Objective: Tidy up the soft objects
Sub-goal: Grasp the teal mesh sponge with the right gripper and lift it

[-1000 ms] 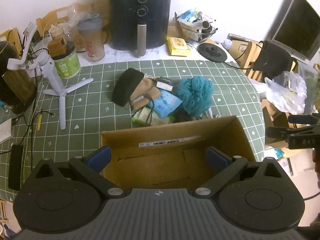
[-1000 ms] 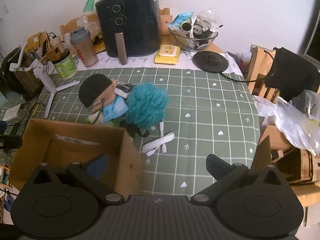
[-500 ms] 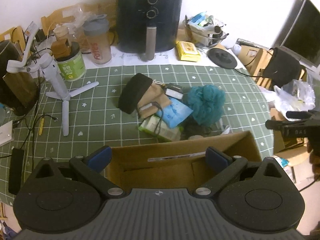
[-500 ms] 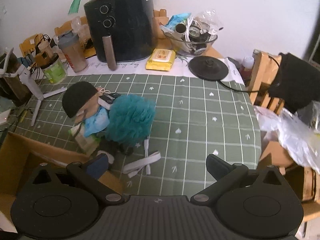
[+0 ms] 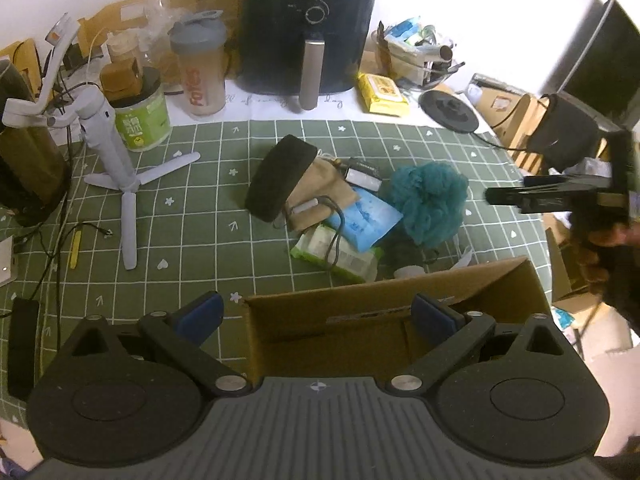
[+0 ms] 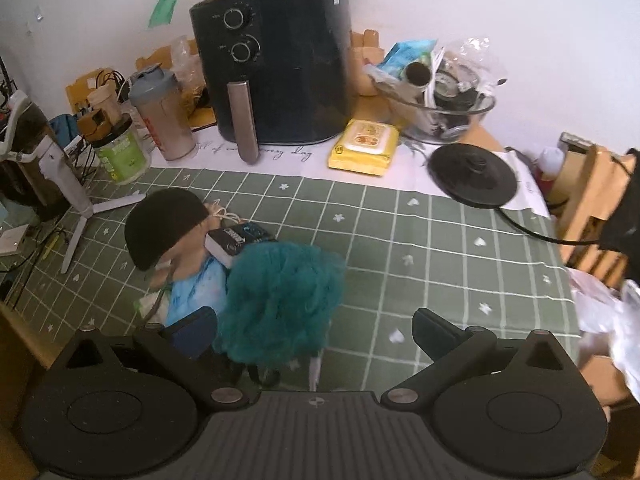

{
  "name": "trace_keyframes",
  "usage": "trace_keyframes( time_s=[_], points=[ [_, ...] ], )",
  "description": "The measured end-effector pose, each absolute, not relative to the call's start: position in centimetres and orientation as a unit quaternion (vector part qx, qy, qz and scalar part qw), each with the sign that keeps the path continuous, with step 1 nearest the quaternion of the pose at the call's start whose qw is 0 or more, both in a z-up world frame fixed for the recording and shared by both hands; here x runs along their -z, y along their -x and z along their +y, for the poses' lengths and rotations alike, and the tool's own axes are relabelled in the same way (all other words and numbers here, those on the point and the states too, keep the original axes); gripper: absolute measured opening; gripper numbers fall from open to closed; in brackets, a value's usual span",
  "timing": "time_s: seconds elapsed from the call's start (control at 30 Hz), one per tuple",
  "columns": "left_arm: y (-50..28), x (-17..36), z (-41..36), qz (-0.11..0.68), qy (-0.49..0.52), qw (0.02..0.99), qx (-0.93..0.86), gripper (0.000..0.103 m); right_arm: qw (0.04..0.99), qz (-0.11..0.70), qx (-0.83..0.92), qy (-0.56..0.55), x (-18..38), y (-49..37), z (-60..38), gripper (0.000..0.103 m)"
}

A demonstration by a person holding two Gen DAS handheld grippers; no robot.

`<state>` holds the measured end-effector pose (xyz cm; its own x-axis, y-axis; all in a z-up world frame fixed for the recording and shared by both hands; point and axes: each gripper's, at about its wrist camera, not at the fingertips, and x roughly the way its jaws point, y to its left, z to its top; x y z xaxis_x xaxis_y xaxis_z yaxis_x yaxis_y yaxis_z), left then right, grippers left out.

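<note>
A pile of soft things lies mid-table: a teal mesh bath pouf, a black round cap, a tan pouch, a blue packet and a green wipes pack. An open cardboard box stands at the near edge. My left gripper is open and empty over the box's far wall. My right gripper is open, with the pouf between its fingers, close to the left one. It also shows in the left wrist view, right of the pouf.
A black air fryer, shaker bottle, green jar, yellow wipes pack, glass bowl of clutter and black kettle base line the back. A white tripod stands left. The table edge is right.
My right gripper has moved forward and left onto the teal pouf. My left gripper has drawn back and left, so the box sits lower and to the right in its view.
</note>
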<state>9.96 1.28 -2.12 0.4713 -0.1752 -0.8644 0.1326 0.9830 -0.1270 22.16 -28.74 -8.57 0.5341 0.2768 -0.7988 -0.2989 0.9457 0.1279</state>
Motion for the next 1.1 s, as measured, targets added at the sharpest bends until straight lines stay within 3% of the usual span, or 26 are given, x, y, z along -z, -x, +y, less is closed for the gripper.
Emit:
trace_keyframes(
  time_s=[0.6,0.87,1.1],
  points=[
    [-9.6,2.7,5.5,0.508,0.052,0.857,0.069,0.103,0.832,0.51,-0.212,-0.054,18.3,-29.8,-25.9,0.102],
    [-9.3,2.6,6.0,0.502,0.067,0.86,0.065,0.103,0.821,0.521,-0.222,-0.075,18.9,-30.1,-25.6,0.07],
    [-9.2,2.0,6.0,0.492,0.067,0.866,0.062,0.103,0.836,0.496,-0.216,-0.092,16.6,-29.3,-27.2,0.062]
  ],
)
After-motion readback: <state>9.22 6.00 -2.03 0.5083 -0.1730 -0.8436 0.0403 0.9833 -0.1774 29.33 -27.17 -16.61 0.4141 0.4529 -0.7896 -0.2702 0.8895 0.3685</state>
